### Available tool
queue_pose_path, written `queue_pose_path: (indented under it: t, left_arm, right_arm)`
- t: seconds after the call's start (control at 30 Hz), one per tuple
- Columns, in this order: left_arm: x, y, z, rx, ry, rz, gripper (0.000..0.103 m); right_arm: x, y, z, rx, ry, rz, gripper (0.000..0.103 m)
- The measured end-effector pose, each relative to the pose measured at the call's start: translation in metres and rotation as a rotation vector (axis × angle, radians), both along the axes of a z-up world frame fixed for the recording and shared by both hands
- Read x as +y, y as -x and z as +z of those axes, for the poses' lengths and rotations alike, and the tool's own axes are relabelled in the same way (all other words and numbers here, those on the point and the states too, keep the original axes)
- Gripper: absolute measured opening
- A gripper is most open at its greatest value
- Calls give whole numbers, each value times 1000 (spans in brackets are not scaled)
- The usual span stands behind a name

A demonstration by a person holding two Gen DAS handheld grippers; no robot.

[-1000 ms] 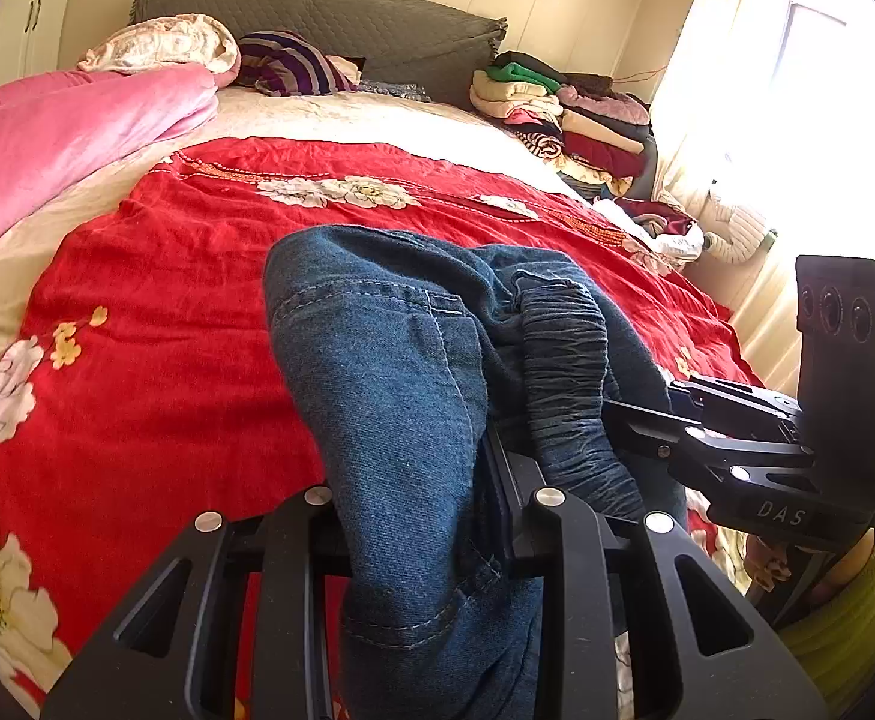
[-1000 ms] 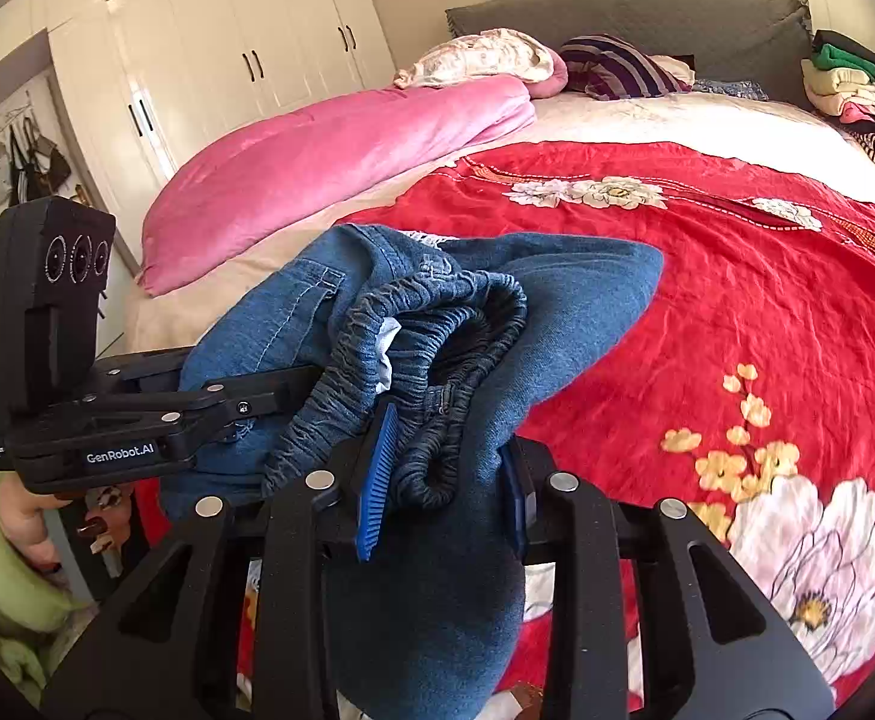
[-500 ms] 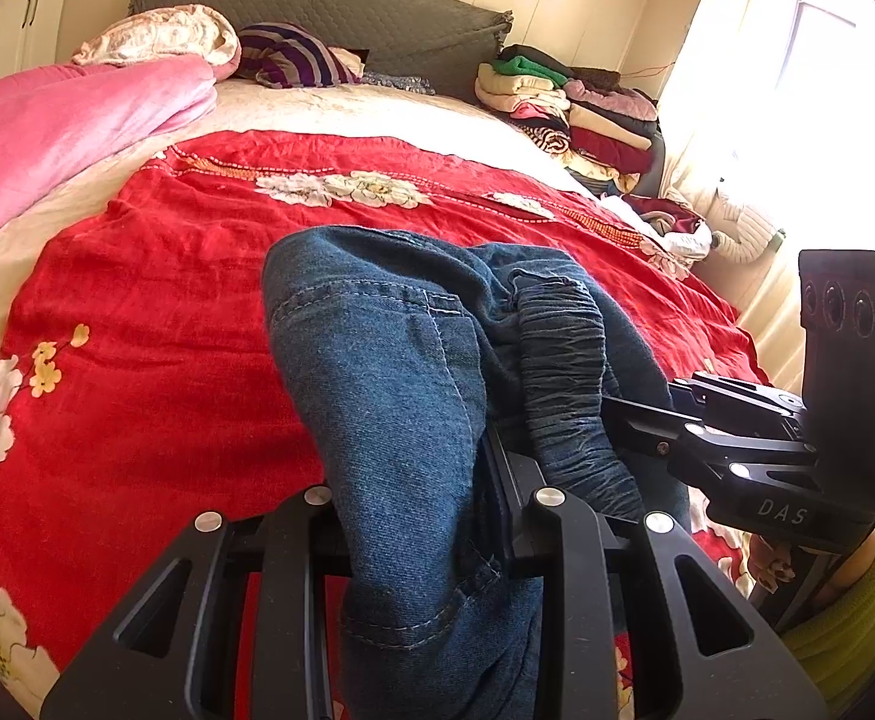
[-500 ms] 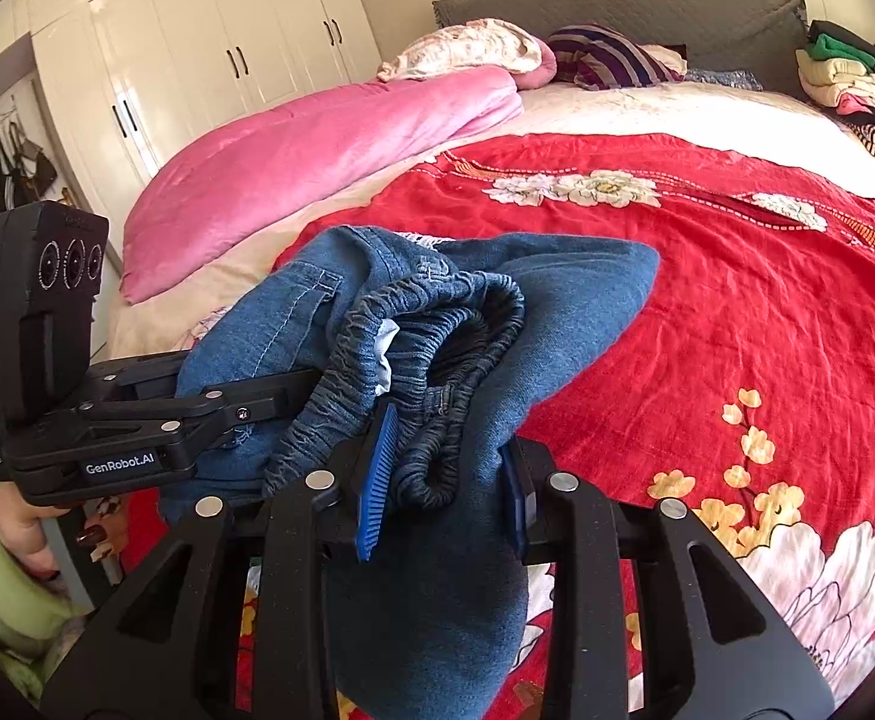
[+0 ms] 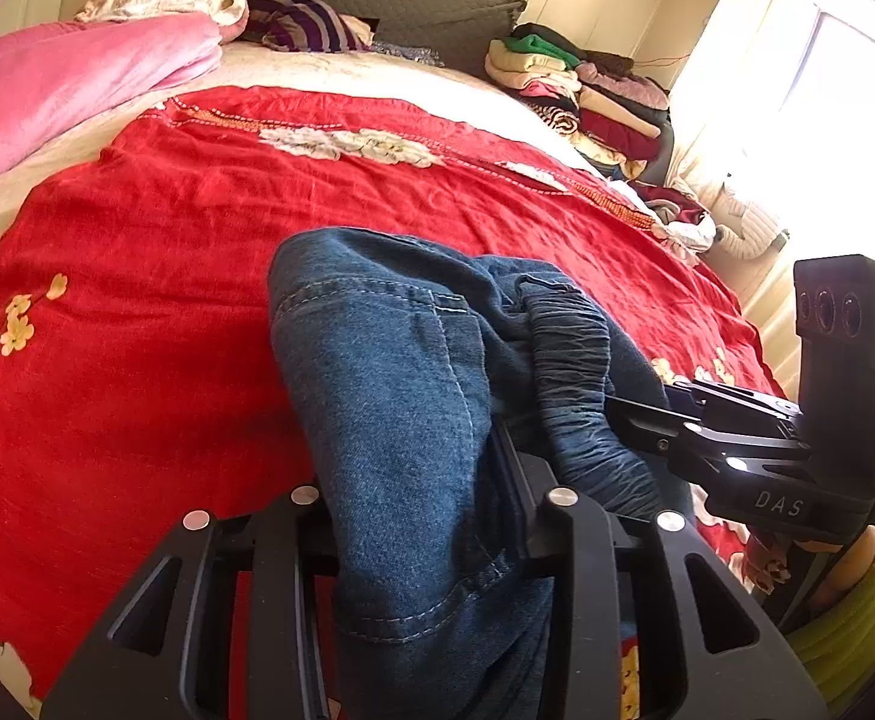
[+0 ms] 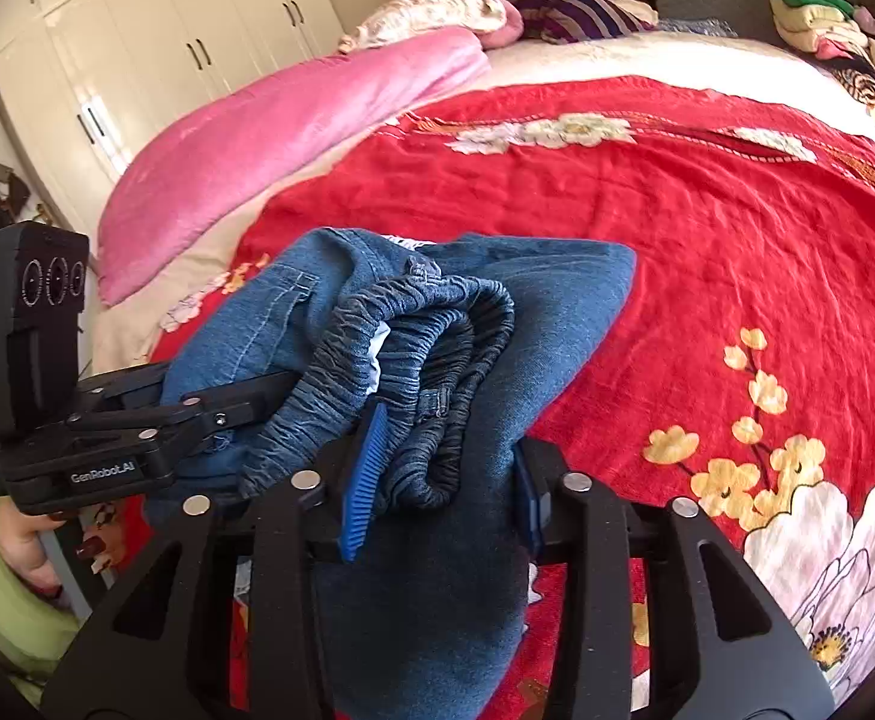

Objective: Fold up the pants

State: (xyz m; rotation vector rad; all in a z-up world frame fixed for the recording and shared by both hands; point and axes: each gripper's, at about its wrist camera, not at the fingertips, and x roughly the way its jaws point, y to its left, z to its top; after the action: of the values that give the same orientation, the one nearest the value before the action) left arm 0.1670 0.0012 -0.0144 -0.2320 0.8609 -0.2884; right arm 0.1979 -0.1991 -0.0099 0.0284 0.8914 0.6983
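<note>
The blue denim pants (image 5: 395, 396) with an elastic waistband (image 6: 431, 336) hang bunched over both grippers above the red bedspread. My left gripper (image 5: 431, 516) is shut on the denim near the waist; it also shows in the right wrist view (image 6: 245, 402). My right gripper (image 6: 443, 474) is shut on the gathered waistband, its blue pads (image 6: 365, 474) pressing the cloth; it also shows in the left wrist view (image 5: 647, 420). The two grippers hold the pants close together, side by side. The fingertips are hidden under the fabric.
A red floral bedspread (image 5: 137, 312) covers the bed. A pink quilt (image 6: 293, 126) lies along the left side, pillows (image 5: 299, 24) at the headboard. A stack of folded clothes (image 5: 581, 96) sits at the far right. White wardrobes (image 6: 137, 54) stand to the left.
Both grippers have moved forward and a little lower over the bed with the pants still held; the grip and the bunched shape of the pants are unchanged.
</note>
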Motion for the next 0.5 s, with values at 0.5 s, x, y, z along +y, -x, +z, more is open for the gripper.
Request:
queue_pose_path:
  t: [0.5]
  left_arm:
    - [1, -6, -17, 31, -29, 9, 44]
  right_arm:
    - [-3, -7, -15, 23, 43, -43, 49]
